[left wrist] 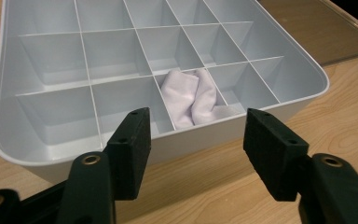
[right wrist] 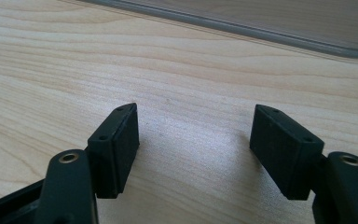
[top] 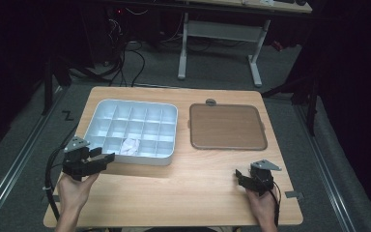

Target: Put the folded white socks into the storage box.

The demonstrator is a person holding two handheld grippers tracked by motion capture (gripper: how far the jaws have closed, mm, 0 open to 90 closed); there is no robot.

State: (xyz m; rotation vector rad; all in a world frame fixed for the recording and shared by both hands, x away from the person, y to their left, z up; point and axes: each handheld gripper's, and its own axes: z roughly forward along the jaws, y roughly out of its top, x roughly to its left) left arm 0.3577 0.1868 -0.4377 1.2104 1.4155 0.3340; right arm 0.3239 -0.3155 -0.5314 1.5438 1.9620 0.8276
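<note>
Both tools hold nothing: the left tool (left wrist: 196, 135) gapes before the divided tray (left wrist: 279, 100) holding a crumpled white cloth (left wrist: 191, 95), the right tool (right wrist: 193, 149) gapes over bare surface (right wrist: 177, 70).

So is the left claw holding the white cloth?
No, the left claw stands open outside the tray, while the cloth lies in a near-row compartment.

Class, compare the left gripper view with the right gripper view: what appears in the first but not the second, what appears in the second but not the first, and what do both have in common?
The left gripper view alone has the white divided tray with a crumpled white cloth in a near-row compartment. The right gripper view alone has the grey rim of the brown mat at close range, with bare wood ahead. Shared: each looks along open, empty black jaws, left gripper and right gripper, over the same wooden table.
</note>
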